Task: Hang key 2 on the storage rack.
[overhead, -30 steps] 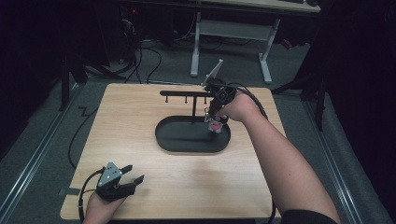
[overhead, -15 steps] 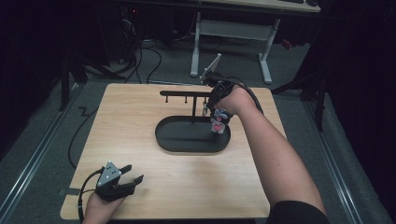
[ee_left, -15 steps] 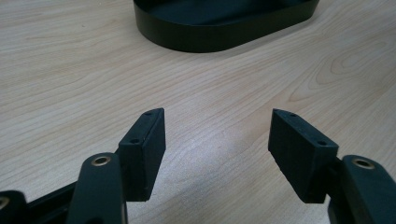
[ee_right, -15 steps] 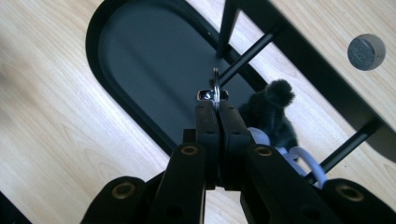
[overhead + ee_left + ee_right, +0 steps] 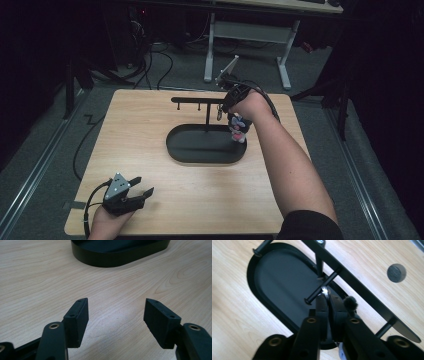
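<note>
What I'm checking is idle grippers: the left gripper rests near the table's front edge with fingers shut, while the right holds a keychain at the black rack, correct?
Not quite: the fingers of the left gripper stand open, bare table between them, as the left gripper view shows. It does rest near the front edge, and the right gripper holds the keychain at the black rack.

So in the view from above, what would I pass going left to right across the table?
Left gripper, resting open near the table's front-left corner → black oval tray → right gripper, up at the rack's hooks above the tray's right end.
</note>
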A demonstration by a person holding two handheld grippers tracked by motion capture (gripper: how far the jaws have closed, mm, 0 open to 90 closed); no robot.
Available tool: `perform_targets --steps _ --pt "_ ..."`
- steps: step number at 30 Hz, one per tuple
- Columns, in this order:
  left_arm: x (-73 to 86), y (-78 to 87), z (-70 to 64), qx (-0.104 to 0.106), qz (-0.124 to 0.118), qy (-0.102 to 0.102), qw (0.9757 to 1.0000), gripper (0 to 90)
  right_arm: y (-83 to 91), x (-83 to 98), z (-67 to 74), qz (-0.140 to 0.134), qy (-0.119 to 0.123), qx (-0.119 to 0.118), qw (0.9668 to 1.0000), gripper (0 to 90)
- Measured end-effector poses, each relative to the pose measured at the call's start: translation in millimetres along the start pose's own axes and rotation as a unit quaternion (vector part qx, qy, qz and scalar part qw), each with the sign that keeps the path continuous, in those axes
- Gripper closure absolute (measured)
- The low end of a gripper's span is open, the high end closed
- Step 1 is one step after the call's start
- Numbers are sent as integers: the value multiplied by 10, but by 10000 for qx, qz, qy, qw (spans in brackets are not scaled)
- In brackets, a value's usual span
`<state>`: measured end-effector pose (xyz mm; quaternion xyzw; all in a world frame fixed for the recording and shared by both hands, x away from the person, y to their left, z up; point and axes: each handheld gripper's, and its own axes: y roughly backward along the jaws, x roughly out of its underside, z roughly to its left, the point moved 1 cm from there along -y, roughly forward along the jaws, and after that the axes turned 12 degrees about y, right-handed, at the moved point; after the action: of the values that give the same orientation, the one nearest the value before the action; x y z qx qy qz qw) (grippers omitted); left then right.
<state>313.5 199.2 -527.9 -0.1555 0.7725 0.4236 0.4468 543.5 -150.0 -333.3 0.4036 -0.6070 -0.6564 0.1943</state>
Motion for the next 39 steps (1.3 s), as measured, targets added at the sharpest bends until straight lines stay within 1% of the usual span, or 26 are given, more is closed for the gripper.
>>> perform_targets --steps 1,4,5,7,8,9,12,13,15,16,17,18,20,21,24,26,27,29,34,35,36,39 --pt "0 -1 2 0 -11 10 10000 373 0 1 0 8 -2 52 10000 824" --pt "-1 -4 6 8 -7 16 10000 373 26 17 3 -54 -20 60 10000 802" --pt "-1 -5 6 18 7 18 10000 373 51 25 23 -70 -89 65 9999 781" --pt "0 -9 0 18 22 -2 10000 373 90 44 38 -170 -13 82 9998 742" --pt "0 -12 -6 21 29 -12 10000 373 110 53 50 -212 -21 120 9997 742" --pt "0 -13 -10 25 38 -19 10000 373 142 71 69 -281 -32 108 9995 732" --pt "3 -24 -28 29 42 -45 10000 373 196 130 114 -333 -69 149 9993 713" --pt "1 -24 -31 37 76 -61 9999 373 210 158 118 -390 -19 172 9991 704" --pt "7 -37 -44 31 60 -69 10000 373 226 197 138 -486 -49 95 9988 693" --pt "10 -40 -52 46 75 -64 9999 373 234 209 146 -475 -35 121 9988 691" --pt "11 -43 -56 48 80 -75 9999 373 241 231 162 -500 -69 89 9987 685" --pt "12 -49 -62 53 75 -92 9999 372 239 244 165 -554 -44 62 9984 678" --pt "12 -56 -63 72 78 -87 9999 372 237 294 196 -629 -103 -6 9980 658" --pt "13 -58 -60 73 84 -91 9999 371 225 322 202 -676 -46 -29 9977 642" --pt "26 -68 -55 90 116 -60 9999 372 190 419 254 -782 -80 -125 9968 607" --pt "23 -67 -61 84 113 -71 9999 371 157 484 279 -819 -80 -134 9965 580" --pt "21 -67 -65 90 104 -71 9999 371 131 532 290 -870 -45 -157 9961 570" --pt "17 -68 -75 91 94 -75 9999 371 88 610 314 -925 -52 -184 9955 551" --pt "-1 -83 -97 87 62 -101 9999 370 -67 812 391 -982 -116 -242 9948 510" --pt "-6 -85 -97 86 67 -94 9999 369 -124 889 428 -1028 -110 -238 9944 495" --pt "-9 -86 -97 97 67 -81 9999 369 -157 933 452 -1080 -83 -168 9940 484" --pt "-23 -81 -101 118 66 -80 9999 369 -250 1065 531 -1183 -5 -61 9930 449"
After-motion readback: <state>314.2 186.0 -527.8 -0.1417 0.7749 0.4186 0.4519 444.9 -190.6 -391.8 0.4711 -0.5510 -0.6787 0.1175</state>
